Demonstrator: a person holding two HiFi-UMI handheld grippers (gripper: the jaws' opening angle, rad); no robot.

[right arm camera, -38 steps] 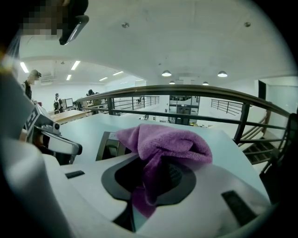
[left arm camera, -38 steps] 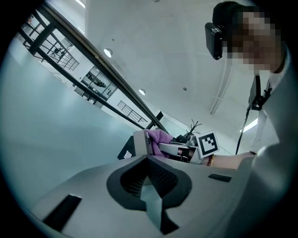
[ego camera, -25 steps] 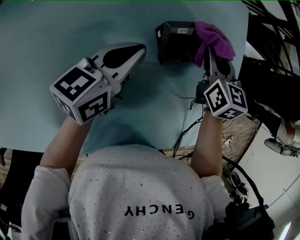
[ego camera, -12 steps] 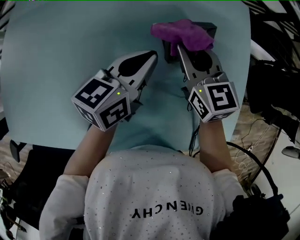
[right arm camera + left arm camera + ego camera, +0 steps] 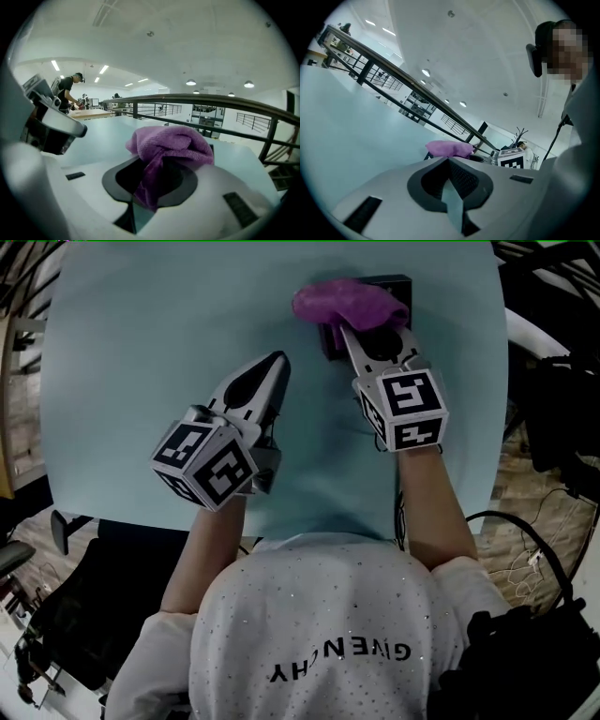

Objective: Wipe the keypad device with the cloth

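A purple cloth [image 5: 347,304] lies bunched over the black keypad device [image 5: 392,285] at the far middle of the pale blue table [image 5: 141,352]. My right gripper [image 5: 354,326] is shut on the cloth [image 5: 166,149], which drapes out from between its jaws and hides most of the device. My left gripper [image 5: 278,362] hovers left of the device, jaws shut with nothing between them. In the left gripper view the cloth [image 5: 449,149] shows ahead, with the right gripper's marker cube [image 5: 512,159] beside it.
The table's right edge [image 5: 502,381] runs close to the device, with cables [image 5: 525,559] and dark gear on the floor beyond. A black chair [image 5: 84,615] stands at the lower left. Railings [image 5: 197,101] and a distant person [image 5: 68,91] show in the right gripper view.
My right gripper has carried the cloth from the device's right side leftwards across its top. The left gripper has stayed near the device's left, shut.
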